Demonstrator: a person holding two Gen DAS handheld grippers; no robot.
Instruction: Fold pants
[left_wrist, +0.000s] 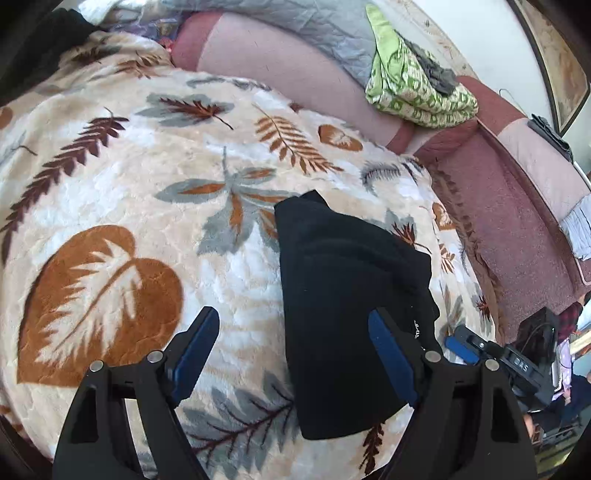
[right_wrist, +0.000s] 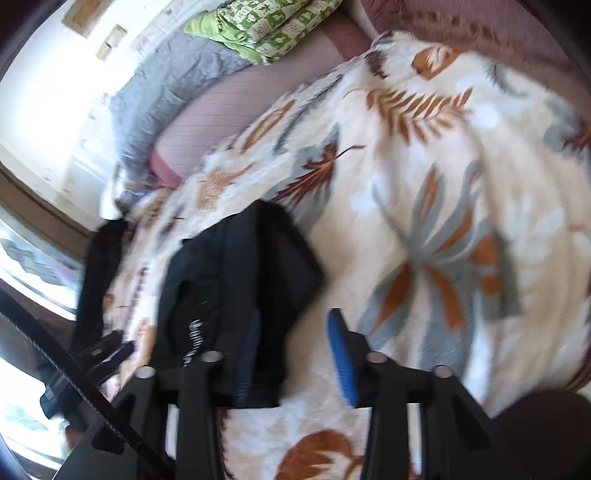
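So the black fleece-looking pants (left_wrist: 351, 306) are lying on the cream plush blanket with brown and grey leaf prints (left_wrist: 122, 177), already bundled into a thick compact rectangle near the blanket's edge by the pinkish-maroon sofa cushion (left_wrist: 517, 236). Left gripper (left_wrist: 295, 339) has its blue-padded tongs spread wide, nothing pinched, with one finger hanging over the pants and the other over bare blanket. Right gripper (right_wrist: 291, 354) also stands apart, not clamped on anything; the bundle's corner sits around its left finger but the pads aren't pressing it as far as I can tell (that view's blurry). My guess is this fabric is soft, light and floppy, several layers thick now, so it'll sag if lifted by one corner. I'd grab at the folded edge, both layers together, one gripper per corner.
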